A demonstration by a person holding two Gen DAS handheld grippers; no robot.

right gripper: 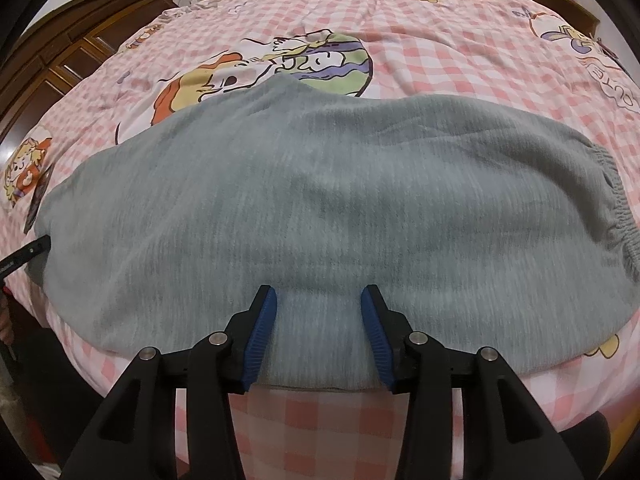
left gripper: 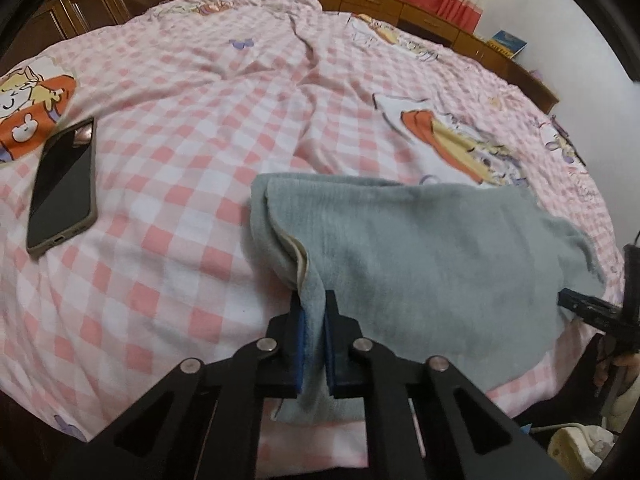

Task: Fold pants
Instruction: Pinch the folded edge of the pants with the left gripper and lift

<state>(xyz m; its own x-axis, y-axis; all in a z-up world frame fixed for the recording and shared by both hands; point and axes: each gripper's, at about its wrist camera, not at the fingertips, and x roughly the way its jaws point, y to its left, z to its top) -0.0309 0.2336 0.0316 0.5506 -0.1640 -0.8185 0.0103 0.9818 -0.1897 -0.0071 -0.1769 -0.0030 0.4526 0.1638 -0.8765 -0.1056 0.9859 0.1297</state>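
Grey fleece pants (right gripper: 320,208) lie folded across the near part of the bed, with the elastic waistband (right gripper: 624,216) at the right end. In the left wrist view the pants (left gripper: 432,248) fill the lower right. My left gripper (left gripper: 314,320) is shut on the near left edge of the pants, with grey cloth pinched between its blue pads (left gripper: 301,344). My right gripper (right gripper: 319,300) is open, its fingers spread over the near edge of the pants. The right gripper also shows in the left wrist view (left gripper: 588,308) at the right edge.
The bed has a pink checked cover (left gripper: 180,152) with cartoon prints. A phone (left gripper: 64,184) lies face up on the left. Wooden cabinets (right gripper: 68,60) stand at the left, and a wooden headboard shelf (left gripper: 400,8) with a blue book (left gripper: 508,42) runs along the back.
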